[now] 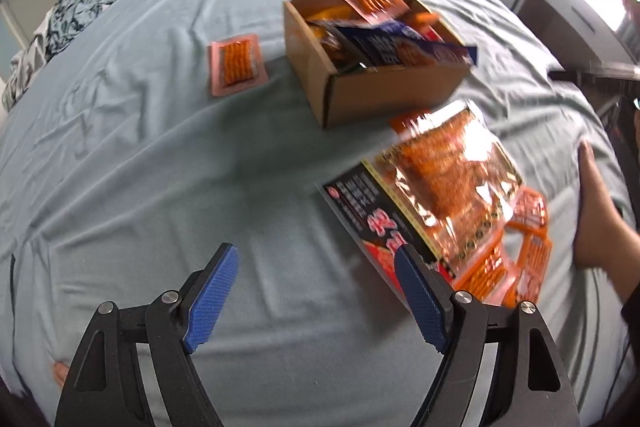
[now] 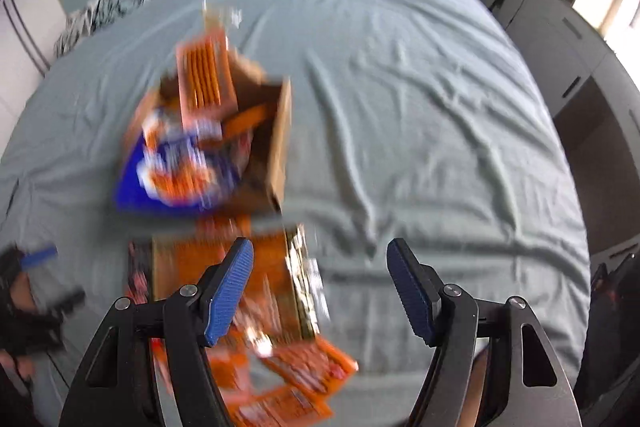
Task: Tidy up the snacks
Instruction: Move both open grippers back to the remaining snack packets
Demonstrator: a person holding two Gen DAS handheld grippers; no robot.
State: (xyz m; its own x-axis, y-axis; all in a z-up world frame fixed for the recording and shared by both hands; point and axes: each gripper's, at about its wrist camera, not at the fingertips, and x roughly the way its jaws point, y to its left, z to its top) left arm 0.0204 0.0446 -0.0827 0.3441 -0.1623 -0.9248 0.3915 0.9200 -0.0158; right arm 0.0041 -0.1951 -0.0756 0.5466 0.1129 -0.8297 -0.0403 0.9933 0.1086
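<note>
While the cardboard box [image 1: 384,83] sits half-filled mid-bed, both tongs hang open and empty.
The big crinkly snack bag [image 1: 432,187] lies on the bed [image 1: 160,167] just near of the box, right of the left tongs [image 1: 316,291]; the right tongs [image 2: 320,287] hover nearby. It looks light, slippery, crushable; pinch its flat sealed edge.

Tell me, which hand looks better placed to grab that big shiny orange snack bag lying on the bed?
Probably the left gripper: its jaws are open and one pad already overlaps the big bag. The right gripper, also open, has bare sheet between its fingers.
</note>
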